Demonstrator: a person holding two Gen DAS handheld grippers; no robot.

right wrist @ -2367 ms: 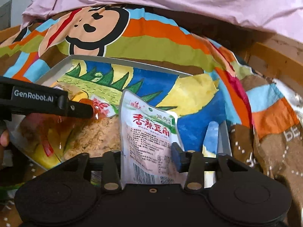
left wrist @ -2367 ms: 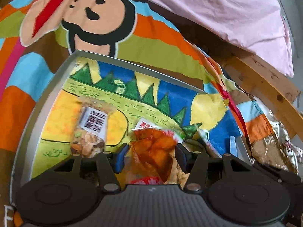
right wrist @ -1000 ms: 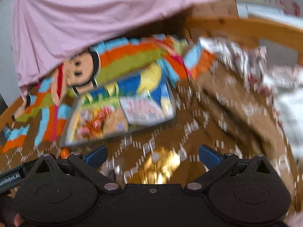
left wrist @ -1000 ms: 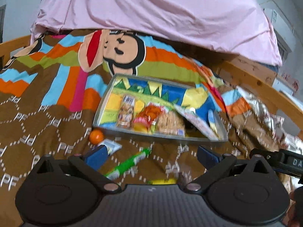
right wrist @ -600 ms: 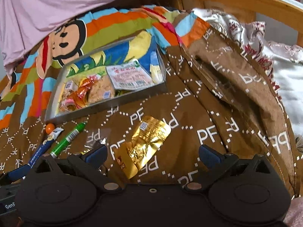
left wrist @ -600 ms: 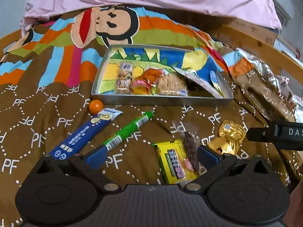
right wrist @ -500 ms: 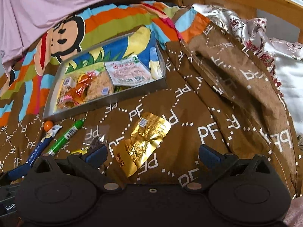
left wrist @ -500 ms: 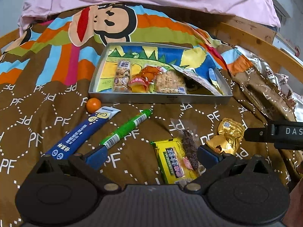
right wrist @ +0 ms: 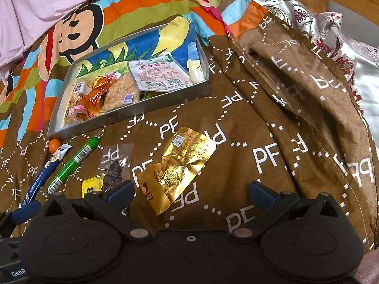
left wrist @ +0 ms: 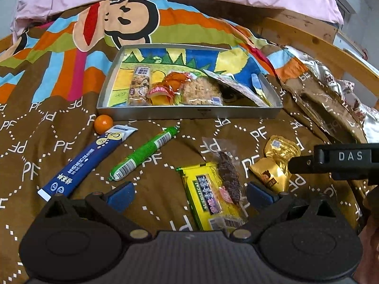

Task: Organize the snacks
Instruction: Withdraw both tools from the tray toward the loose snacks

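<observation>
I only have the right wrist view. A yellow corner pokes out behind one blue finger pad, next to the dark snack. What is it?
Observer: It is a whole yellow packet with printed lettering, lying flat on the blanket.
Operator: Is anything on top of it?
Observer: Yes. The dark snack in a clear wrapper lies across its right edge, so the two overlap.
Operator: Is the left hand-held gripper free to take it?
Observer: The left hand-held gripper is open and empty, and the yellow packet sits between its fingers, closer to the right one.
</observation>
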